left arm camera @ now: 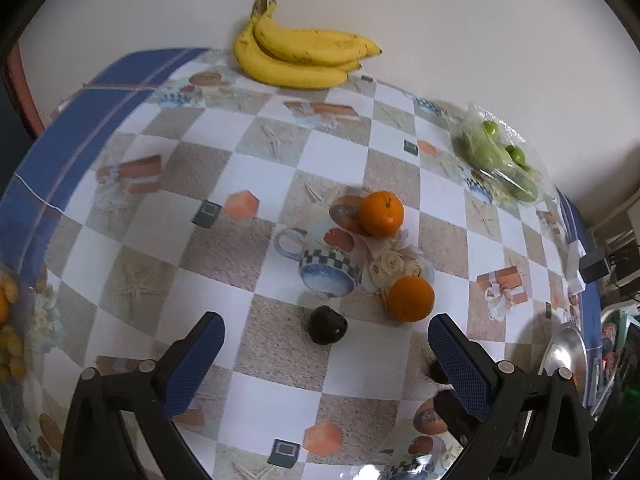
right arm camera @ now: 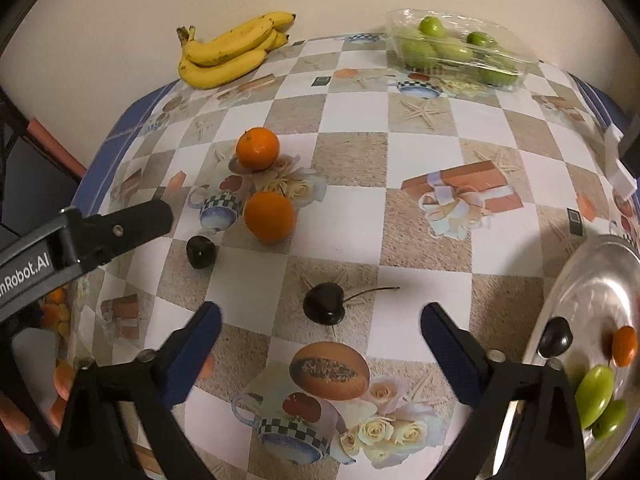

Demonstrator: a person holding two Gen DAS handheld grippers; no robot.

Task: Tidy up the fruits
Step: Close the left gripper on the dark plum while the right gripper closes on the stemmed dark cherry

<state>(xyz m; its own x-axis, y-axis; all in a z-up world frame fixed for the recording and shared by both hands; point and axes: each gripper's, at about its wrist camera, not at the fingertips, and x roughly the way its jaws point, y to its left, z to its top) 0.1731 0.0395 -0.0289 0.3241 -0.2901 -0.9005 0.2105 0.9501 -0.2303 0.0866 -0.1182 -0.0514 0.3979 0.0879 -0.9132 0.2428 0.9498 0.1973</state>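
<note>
— Where are the cherries relative to the jaws?
— The left gripper has its jaws spread wide, holding nothing; a dark cherry lies on the table between their tips. The right gripper is likewise agape and empty, and a stemmed cherry lies between its tips.
— Any writing?
— The arm at the right view's left edge reads "nRobot.AI", its start cut off.

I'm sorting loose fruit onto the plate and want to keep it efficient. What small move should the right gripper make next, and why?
Probably ease the right gripper forward and down around the stemmed cherry. Its jaws are open and empty, the cherry lies right between them, and the plate holding fruit sits just to the right.
</note>
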